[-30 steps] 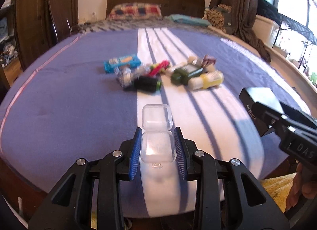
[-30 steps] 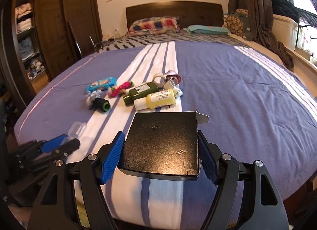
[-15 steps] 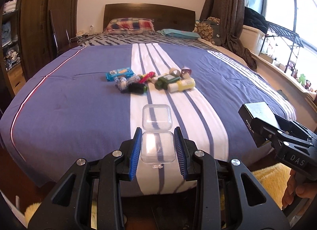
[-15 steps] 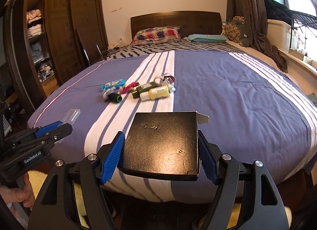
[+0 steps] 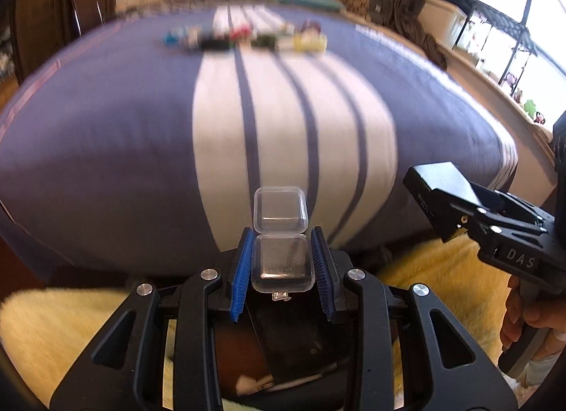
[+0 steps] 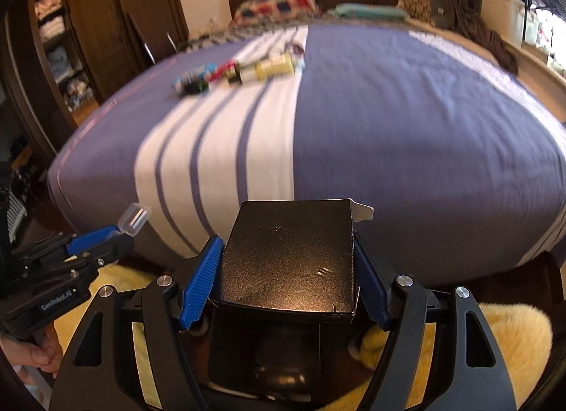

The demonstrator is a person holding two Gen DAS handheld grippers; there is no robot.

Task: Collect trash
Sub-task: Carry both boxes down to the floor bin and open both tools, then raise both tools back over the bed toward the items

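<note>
My left gripper is shut on a small clear plastic hinged case, its lid flipped open and sticking forward. My right gripper is shut on a flat black cardboard box with a white flap at its far corner. Each gripper shows in the other's view: the right one with the black box, the left one with the clear case. Both hang off the foot of the bed, above a dark open container on the floor. More litter lies far up the bed.
The bed has a purple cover with a white striped band. A fluffy yellow rug spreads across the floor around the container. A wardrobe with shelves stands to the left and a window with a rack to the right. A hand grips the right tool's handle.
Both grippers have drawn back from the bed and sunk, still shut on the case and the box. The bed's foot edge, the rug and the dark container have come into view below.
</note>
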